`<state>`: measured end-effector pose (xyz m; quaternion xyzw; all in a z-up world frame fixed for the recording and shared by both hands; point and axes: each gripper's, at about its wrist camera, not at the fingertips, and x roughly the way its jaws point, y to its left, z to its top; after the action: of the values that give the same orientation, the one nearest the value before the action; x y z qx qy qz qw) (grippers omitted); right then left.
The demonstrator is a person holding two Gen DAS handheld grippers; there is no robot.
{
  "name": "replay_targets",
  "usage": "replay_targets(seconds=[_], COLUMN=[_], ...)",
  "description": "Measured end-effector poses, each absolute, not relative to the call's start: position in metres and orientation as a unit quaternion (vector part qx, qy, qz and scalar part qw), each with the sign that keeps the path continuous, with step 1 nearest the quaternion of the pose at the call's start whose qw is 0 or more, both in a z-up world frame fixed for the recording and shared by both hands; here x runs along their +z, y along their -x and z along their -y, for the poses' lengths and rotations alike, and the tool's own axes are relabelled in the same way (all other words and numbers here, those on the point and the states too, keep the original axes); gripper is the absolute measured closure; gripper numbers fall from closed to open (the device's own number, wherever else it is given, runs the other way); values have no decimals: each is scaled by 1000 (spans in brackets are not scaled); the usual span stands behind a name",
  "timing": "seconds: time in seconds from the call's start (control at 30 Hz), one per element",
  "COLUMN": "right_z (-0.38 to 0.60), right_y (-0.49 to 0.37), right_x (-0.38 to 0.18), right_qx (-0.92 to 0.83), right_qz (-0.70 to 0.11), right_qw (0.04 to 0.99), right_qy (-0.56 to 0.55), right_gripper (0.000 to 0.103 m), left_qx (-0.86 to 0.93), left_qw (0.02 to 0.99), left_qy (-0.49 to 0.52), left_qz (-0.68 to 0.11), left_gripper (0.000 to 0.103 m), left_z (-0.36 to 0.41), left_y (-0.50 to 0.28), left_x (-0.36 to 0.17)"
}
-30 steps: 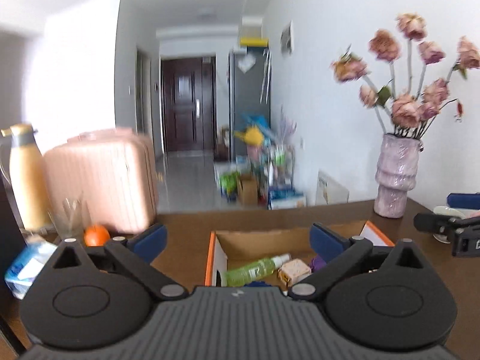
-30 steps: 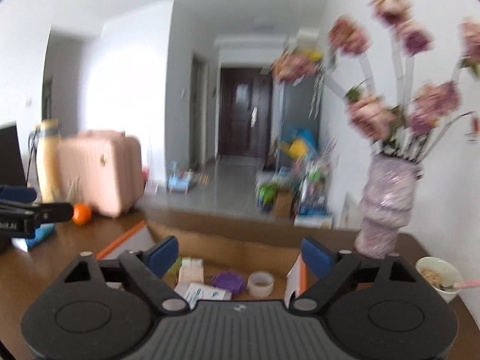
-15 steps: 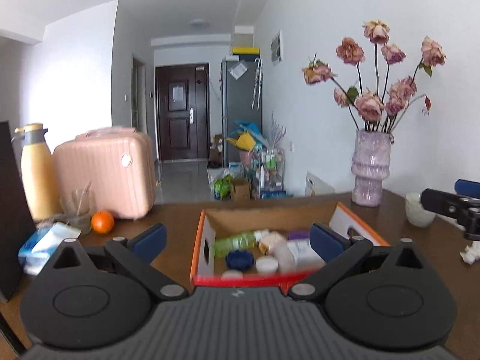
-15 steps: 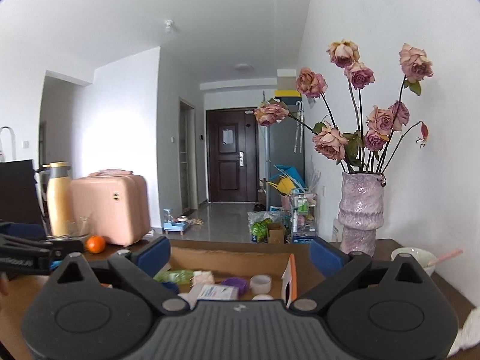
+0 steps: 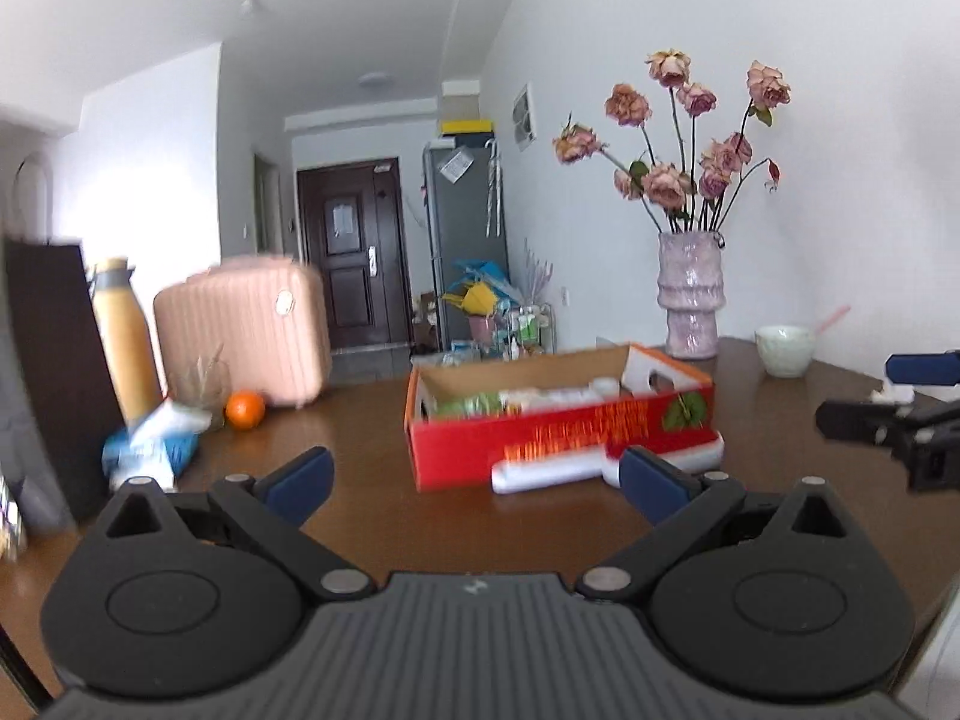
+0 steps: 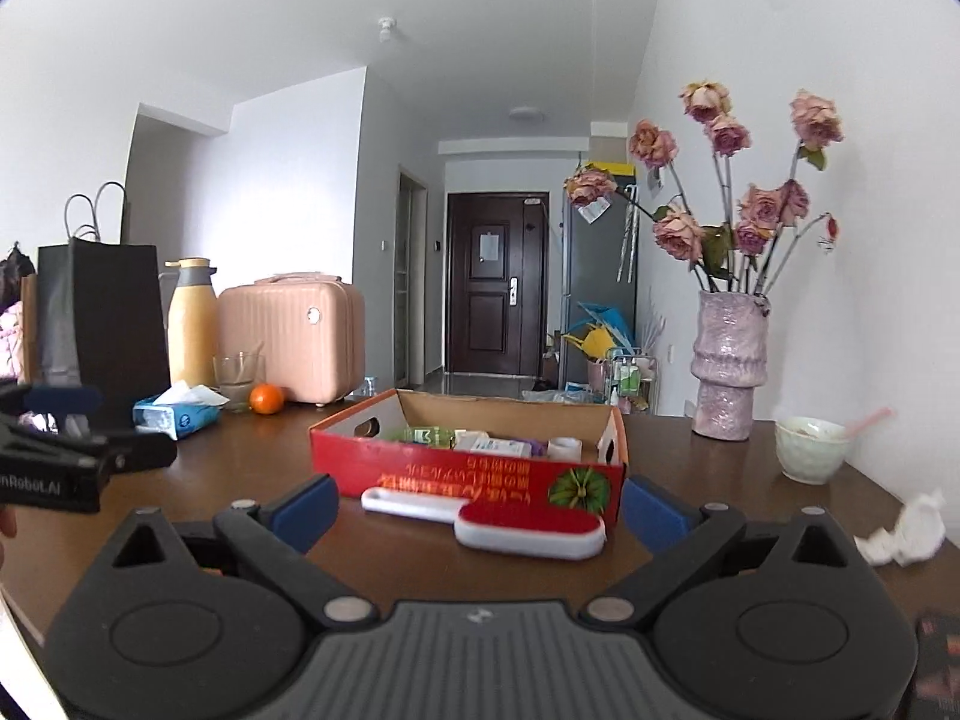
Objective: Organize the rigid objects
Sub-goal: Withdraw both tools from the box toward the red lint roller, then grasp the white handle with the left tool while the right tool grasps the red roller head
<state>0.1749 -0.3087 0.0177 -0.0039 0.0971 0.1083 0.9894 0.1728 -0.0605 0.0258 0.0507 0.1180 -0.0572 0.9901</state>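
Both grippers hang low over the near edge of the brown wooden table [image 6: 750, 468], pointing at the box. The right gripper [image 6: 477, 501] has its blue-padded jaws spread wide with nothing between them; the left gripper [image 5: 474, 477] stands just as wide apart and empty.

Just beyond the right gripper lies the one loose item, a white-handled lint brush with a red fabric pad [image 6: 507, 522], flat on the table and just in front of the near wall of the red cardboard fruit box [image 6: 480, 477]; whether it touches that wall I cannot tell. Its long axis runs left to right along the box's front, slightly skewed, handle to the far left, red pad to the near right.

Inside the box a green bottle [image 6: 423, 435], a white carton [image 6: 495, 446] and a small white jar [image 6: 564, 449] already sit, so I judge most of the sorting done, with the brush left to go in.

Further off stand a pink ribbed vase of dried roses [image 6: 727, 372], a pale bowl [image 6: 810, 449], an orange [image 6: 266, 399] and a pink suitcase [image 6: 294, 336]
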Motion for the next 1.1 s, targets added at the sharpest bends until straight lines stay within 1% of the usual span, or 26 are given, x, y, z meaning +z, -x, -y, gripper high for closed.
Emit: replay_targets(seconds=[0.17,0.33,0.53,0.8,0.97,1.03,1.1], right_z=[314,316,317,324,335,340,343], right_y=[-133,-107,-105,-134,-176,-197,-221], right_x=[-9,-23,-25,-28,-25,-23,-22], right_qx=[89,87,81,74,72,73,76], right_qz=[-85,-98,-99,-113,-146,-159,-175], right_qw=[992,991,991,990,984,982,978], right_qy=[-21,-22,-35,-49,-70,-77,-82], right_gripper=[1,1,1,1,5,10,11], left_qx=[-69,-51,-38,-38,-39,-43,-51], left_qw=[983,986,985,978,975,972,968], left_qy=[8,22,25,2,0,6,15], left_qz=[-170,-158,-168,-207,-219,-231,-245], left_gripper=[0,0,0,0,0,0,0], left_z=[40,25,20,31,37,38,40], left_y=[-141,-117,-124,-162,-207,-232,-257], left_x=[-4,-11,-10,-15,-6,-4,-3])
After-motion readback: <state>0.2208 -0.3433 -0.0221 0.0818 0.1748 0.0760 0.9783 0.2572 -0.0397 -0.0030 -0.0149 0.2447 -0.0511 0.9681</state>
